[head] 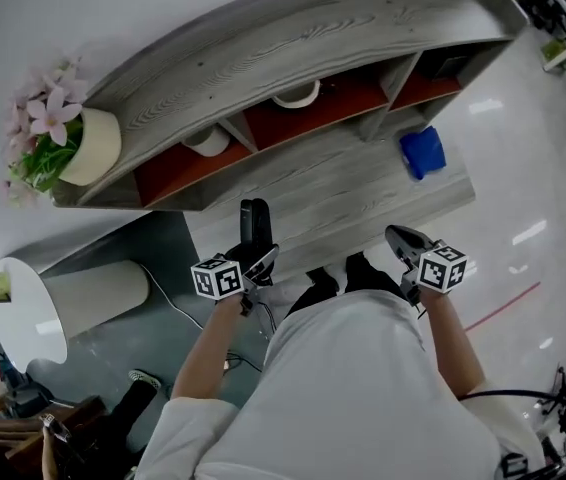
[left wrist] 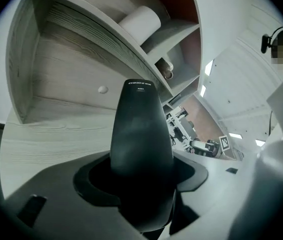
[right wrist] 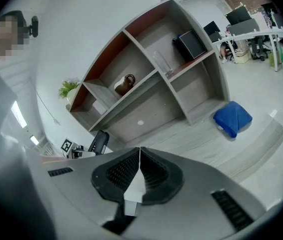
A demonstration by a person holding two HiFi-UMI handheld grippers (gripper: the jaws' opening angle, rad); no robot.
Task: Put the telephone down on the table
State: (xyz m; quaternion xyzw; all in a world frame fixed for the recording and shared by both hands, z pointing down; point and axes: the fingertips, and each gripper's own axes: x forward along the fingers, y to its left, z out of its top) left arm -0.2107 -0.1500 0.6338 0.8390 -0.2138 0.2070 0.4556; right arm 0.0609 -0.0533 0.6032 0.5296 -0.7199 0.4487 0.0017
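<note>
A black telephone handset [head: 255, 224] stands upright in my left gripper [head: 259, 261], just above the near left part of the grey wooden table [head: 363, 193]. In the left gripper view the telephone [left wrist: 141, 129] fills the middle, and the jaws of the left gripper [left wrist: 141, 196] are shut on its lower end. The table [left wrist: 46, 139] lies below it. My right gripper [head: 403, 240] hovers at the table's near edge, shut [right wrist: 137, 176] with nothing between its pads. From the right gripper view the telephone [right wrist: 99, 141] shows at the left.
A blue cloth [head: 422, 152] lies on the table's right end. Behind the table stands a shelf unit [head: 293, 43] with red-backed compartments that hold a white roll [head: 206, 141] and a bowl [head: 297, 95]. A flower pot [head: 91, 146] sits at its left end.
</note>
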